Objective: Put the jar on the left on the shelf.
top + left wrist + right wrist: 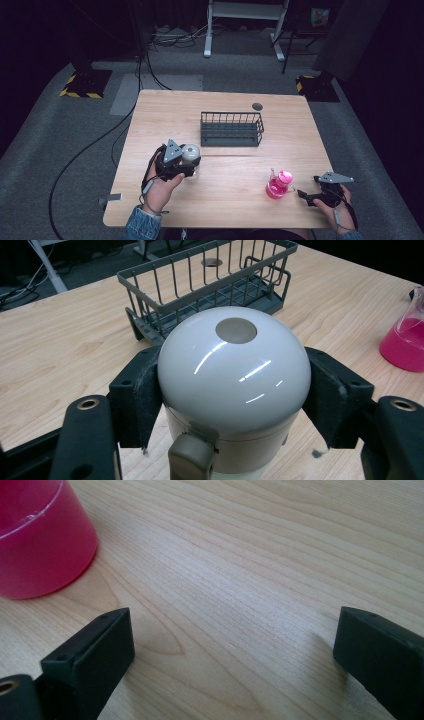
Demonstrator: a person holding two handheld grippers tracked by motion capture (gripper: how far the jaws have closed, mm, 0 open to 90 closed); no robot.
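1. Two grippers are held over the wooden desk (225, 165), one in each of the person's hands.
2. Left gripper (232, 400): clenched on a white dome-lidded bottle (232, 375); in the left gripper view both black pads are pressed against the sides of the dome. No earlier frame is at hand, so only the grip itself is noted.
3. A round grey spot is seen on top of the dome, and a tan latch at its front lower edge.
4. Location of the bottle: at the left-centre of the desk in the high view (190, 155), upright, near the front-left corner of the grey wire basket (231, 129) but apart from it.
5. Right gripper (312, 196): released; in the right gripper view its jaws are spread wide with bare desk between them, nothing held.
6. A flask of pink liquid (278, 186) is recorded just beside the right gripper, on its left, not touched.
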